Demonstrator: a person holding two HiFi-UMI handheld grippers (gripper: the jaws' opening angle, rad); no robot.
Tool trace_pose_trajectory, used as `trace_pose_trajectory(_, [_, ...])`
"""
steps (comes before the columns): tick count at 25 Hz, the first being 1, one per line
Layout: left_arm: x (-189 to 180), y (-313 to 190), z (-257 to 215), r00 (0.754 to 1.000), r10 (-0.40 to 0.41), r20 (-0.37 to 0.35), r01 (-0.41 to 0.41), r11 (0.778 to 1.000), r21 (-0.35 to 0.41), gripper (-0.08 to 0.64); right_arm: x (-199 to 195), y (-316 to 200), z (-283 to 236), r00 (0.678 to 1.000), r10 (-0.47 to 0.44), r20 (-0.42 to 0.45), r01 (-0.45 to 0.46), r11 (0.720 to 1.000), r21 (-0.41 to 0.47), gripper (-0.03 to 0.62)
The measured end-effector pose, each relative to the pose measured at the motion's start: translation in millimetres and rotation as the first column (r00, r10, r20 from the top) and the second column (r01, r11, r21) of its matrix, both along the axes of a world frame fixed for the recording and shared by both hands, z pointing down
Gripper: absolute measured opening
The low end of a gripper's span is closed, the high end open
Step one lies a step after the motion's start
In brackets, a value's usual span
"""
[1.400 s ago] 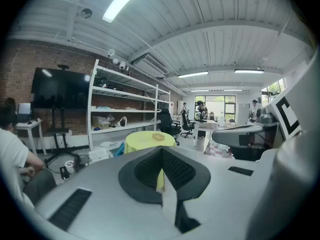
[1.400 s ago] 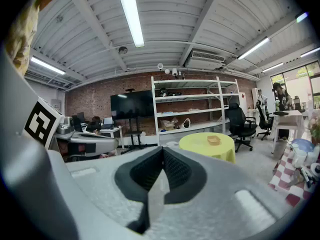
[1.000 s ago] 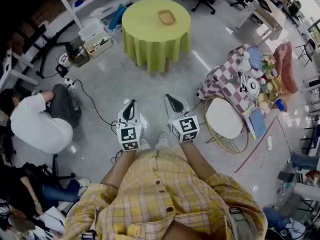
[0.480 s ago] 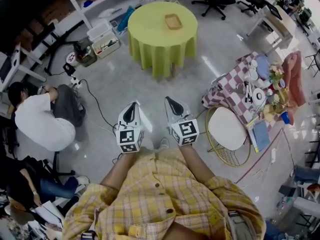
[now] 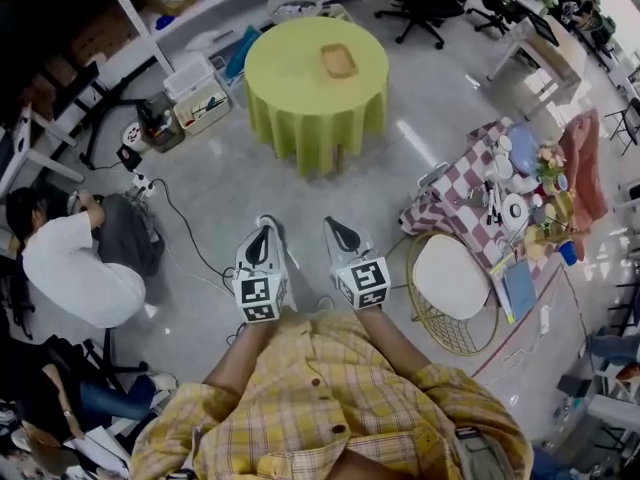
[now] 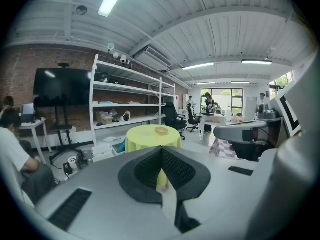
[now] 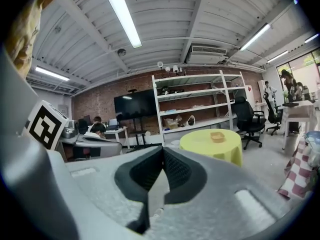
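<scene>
The left gripper (image 5: 262,236) and right gripper (image 5: 338,230) sit side by side at the lower middle of the head view. Each has its jaws pressed together with nothing between them. The round table with a yellow-green cloth (image 5: 290,98) stands well apart at the upper middle, with a small tan tray (image 5: 339,60) on top. In the left gripper view the table looks slightly larger than before.

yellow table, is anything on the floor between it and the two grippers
Nothing visible does. Only bare floor lies between the yellow table and the left gripper and right gripper. A cable lies off to the left, a white chair to the right.
</scene>
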State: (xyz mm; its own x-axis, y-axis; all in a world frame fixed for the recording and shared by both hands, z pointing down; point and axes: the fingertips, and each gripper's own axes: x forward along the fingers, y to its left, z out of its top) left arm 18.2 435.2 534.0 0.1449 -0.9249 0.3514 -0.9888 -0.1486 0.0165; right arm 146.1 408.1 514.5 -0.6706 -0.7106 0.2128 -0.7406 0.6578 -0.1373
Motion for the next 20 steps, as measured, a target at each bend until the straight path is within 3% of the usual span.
trace_pose_trajectory(11, [-53.2,-143.3,-2.4,0.996,0.04,-0.082,-0.037,0.999,0.03,0.003,-50.2,-139.4,-1.3,0.997,0.078,-0.013,-0.078,0.997,0.022,-0.002])
trace_pose_trajectory(20, [-102.3,-266.2,-22.9,0.99,0.123,-0.067,-0.12,0.992,0.039,0.003,-95.6,-254.2,-24.4,0.987,0.163,-0.001,-0.163,0.987,0.008,-0.003])
